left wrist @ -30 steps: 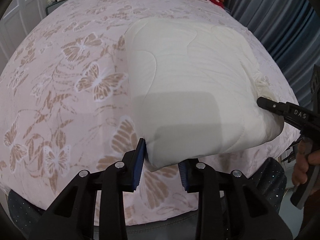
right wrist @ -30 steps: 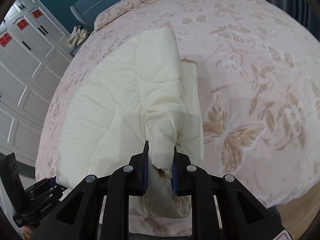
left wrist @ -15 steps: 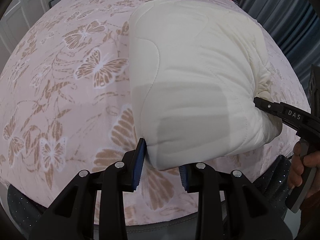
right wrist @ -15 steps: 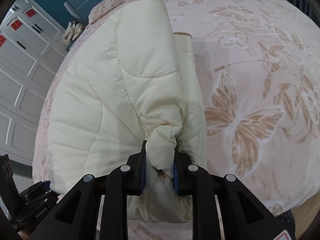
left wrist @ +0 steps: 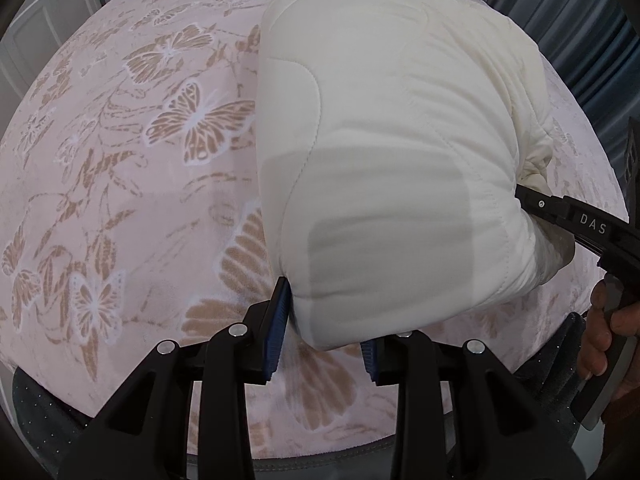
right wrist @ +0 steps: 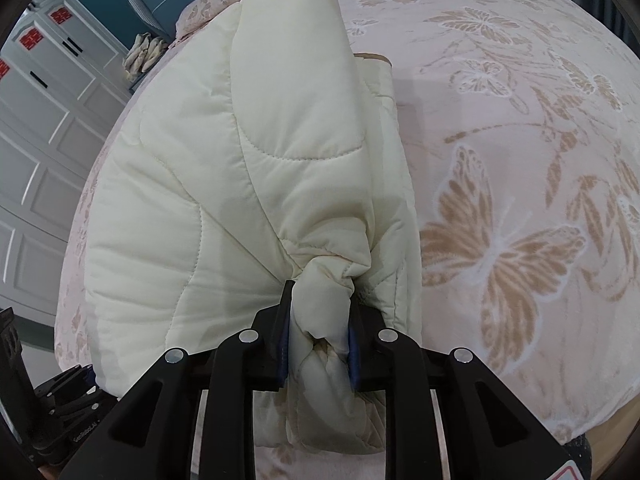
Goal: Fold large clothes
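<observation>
Cream quilted jacket clamped at near corners by left gripper and right gripper, folded on butterfly-print bedspread beside white wardrobe.

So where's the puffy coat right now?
The coat lies folded on the butterfly bedspread near the bed's front edge, its near corners pinched by the left gripper and the right gripper.

We have two wrist fisheyes, both pitched steeply down and close over the bed. Left cam looks along its fingers at the near-left corner of the jacket; right cam sits at its right edge. Both views share the jacket and the butterfly bedspread.
</observation>
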`<state>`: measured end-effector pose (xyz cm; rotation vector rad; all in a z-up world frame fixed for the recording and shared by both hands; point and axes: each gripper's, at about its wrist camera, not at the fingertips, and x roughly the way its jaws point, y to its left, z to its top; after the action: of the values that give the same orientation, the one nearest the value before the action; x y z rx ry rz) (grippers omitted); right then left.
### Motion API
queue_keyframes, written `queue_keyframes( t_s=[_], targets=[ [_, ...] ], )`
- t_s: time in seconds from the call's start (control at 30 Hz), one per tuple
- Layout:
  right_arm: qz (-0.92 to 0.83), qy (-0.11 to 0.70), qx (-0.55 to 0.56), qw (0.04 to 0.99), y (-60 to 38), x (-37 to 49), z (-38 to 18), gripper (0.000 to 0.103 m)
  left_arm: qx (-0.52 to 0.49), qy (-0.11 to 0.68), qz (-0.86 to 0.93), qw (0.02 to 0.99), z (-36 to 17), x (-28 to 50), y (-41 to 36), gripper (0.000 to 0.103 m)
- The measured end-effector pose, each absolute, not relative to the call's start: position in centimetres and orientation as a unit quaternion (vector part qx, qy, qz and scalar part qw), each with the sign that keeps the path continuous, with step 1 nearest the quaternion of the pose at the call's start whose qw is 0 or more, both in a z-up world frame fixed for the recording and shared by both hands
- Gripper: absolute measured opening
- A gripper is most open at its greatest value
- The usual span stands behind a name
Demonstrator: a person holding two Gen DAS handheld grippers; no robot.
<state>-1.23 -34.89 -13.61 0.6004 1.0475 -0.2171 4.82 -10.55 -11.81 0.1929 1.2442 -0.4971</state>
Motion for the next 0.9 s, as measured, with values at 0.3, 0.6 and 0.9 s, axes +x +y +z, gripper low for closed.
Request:
queue_keyframes(
  t_s=[0.3, 0.6, 0.9],
  targets=[
    [-0.094, 0.484, 0.288, 0.821, -35.1, -1.2, -14.1, 0.018, 0.008, 0.611, -0.244, 0.753, -14.1, 6.8, -9.1, 0.036],
    [-0.110, 0.418, 0.322, 0.842, -36.7, -7.0, -6.6, 0.049, -0.064, 0.549, -0.308, 0.774, -4.7, 5.4, -2.4, 0.066],
    [-0.124, 0.415, 0.386, 0.814, -39.2, -3.8, -5.9, 0.061, -0.192, 0.512, -0.313, 0.776, -2.1, 12.8, -4.2, 0.091]
  ],
)
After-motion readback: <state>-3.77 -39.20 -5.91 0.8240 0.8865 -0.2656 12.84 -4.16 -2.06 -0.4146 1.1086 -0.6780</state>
